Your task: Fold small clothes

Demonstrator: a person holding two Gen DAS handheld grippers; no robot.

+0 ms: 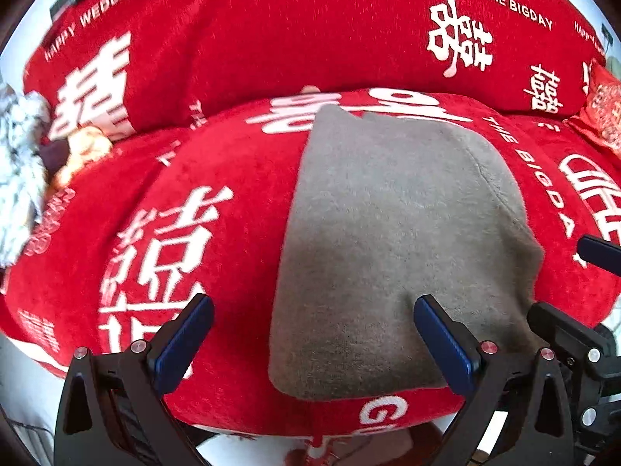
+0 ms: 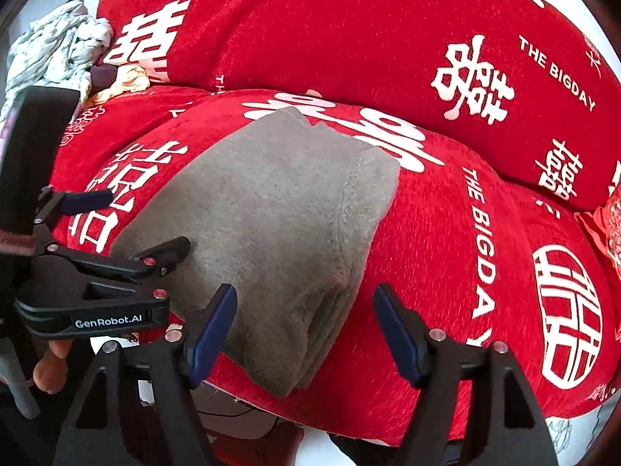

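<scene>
Nearest to us in the left wrist view, our left gripper (image 1: pixel 312 339) stands with its jaws wide apart, holding nothing; its right blue pad sits over the near part of the folded grey garment (image 1: pixel 392 248), the left pad over bare red cover. In the right wrist view our right gripper (image 2: pixel 306 330) is likewise spread wide and empty, with the garment's near right corner (image 2: pixel 295 357) lying between the pads and not pinched.

The garment (image 2: pixel 271 209) lies folded in a thick stack on the red sofa seat (image 1: pixel 217 178), its near edge just short of the seat's front edge. Its stacked layers show along the right side in the right wrist view only. Bare cover lies on both sides of it, wider on the right.

That view alone shows our left gripper (image 2: pixel 128 229) from the side, marked "GenRobot.AI", and fingers (image 2: pixel 50 372) beneath it. The left wrist view catches only the black tip of the right gripper (image 1: pixel 597 254) at its right edge.

On the seat we read "THE BIGDAY" (image 2: pixel 483 256) beside the garment. Further back, the red backrest (image 1: pixel 295 35) carries "HAPPY WEDDING" (image 1: pixel 97 15) and "THE BIGDAY" again, among white characters. At the far left, a heap of crumpled clothes (image 2: pixel 62 50) sits on the seat's end.
</scene>
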